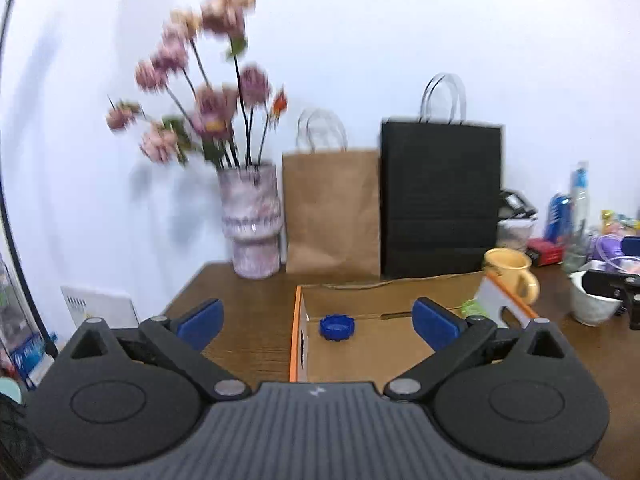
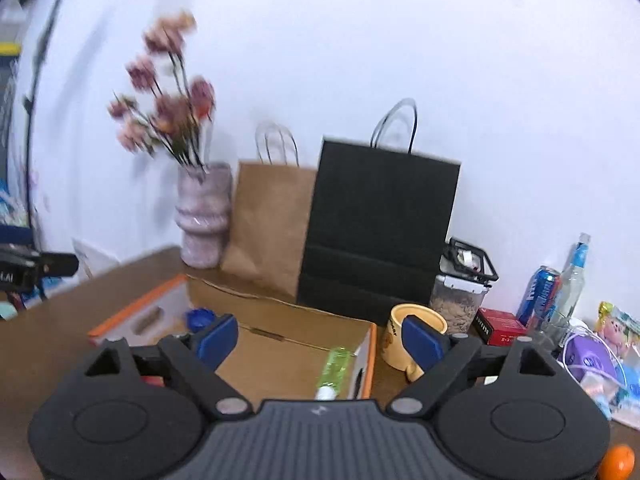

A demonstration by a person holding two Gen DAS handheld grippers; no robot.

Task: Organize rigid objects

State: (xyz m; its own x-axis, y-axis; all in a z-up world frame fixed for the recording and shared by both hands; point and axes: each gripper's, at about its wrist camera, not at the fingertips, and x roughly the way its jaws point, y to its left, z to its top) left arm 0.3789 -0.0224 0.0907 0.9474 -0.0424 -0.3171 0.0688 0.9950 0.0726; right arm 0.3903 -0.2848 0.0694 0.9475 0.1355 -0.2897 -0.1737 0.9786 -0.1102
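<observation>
An open cardboard box (image 1: 360, 356) with orange edges lies on the brown table; it also shows in the right wrist view (image 2: 280, 360). A blue bottle cap (image 1: 337, 327) lies inside it, also seen in the right wrist view (image 2: 199, 318). A green bottle (image 2: 335, 370) lies in the box by its right wall. A yellow mug (image 1: 512, 274) stands right of the box, also in the right wrist view (image 2: 404, 340). My left gripper (image 1: 318, 322) is open and empty above the box's near edge. My right gripper (image 2: 320, 338) is open and empty above the box.
A vase of pink flowers (image 1: 254, 224), a brown paper bag (image 1: 332, 212) and a black paper bag (image 1: 440, 200) stand along the back wall. A food jar (image 2: 460, 300), red box (image 2: 500, 326), can (image 2: 538, 292), glass bottle (image 2: 572, 280), white bowl (image 1: 592, 300) and an orange (image 2: 620, 462) crowd the right.
</observation>
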